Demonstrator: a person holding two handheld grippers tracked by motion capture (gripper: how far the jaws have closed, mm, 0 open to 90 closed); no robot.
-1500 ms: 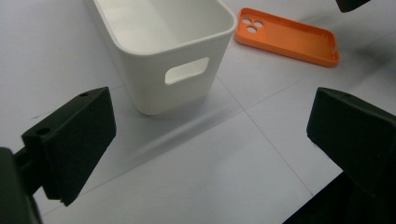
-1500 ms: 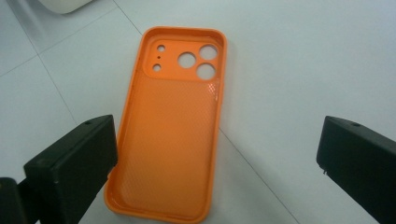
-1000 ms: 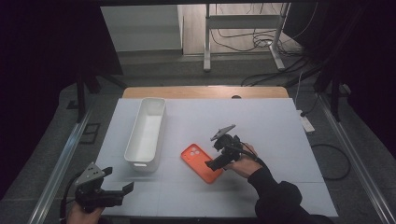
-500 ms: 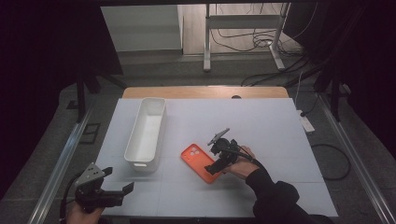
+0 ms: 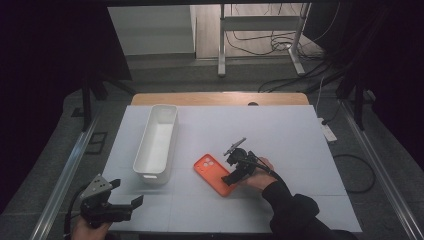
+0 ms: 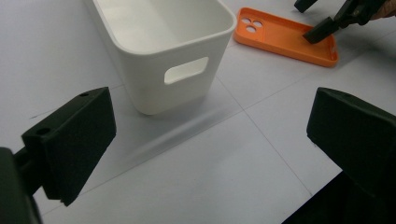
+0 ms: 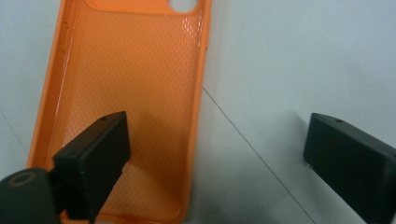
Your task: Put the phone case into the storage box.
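A: Near the middle of the white table [image 5: 280, 130], just right of the white bin [image 5: 156, 142], lies one orange phone case [image 5: 216, 174], hollow side up, camera holes toward the far end.

B: Noted. Right gripper [image 5: 235, 176]?

A: Down at the case's near end. Jaws have just been closing a little but stand apart, one over the case's floor, the other outside its right wall on bare table; that wall is between them, nothing pinched yet.

B: Handling?

A: My guess: light, thin, flexible, a bit slick inside. Best taken across that side wall near the near end; a hard squeeze may buckle it.

B: Left gripper [image 5: 114, 202]?

A: Hovering at the table's near left corner, jaws wide, nothing in them.

B: Count?

A: One case, one bin, two grippers.
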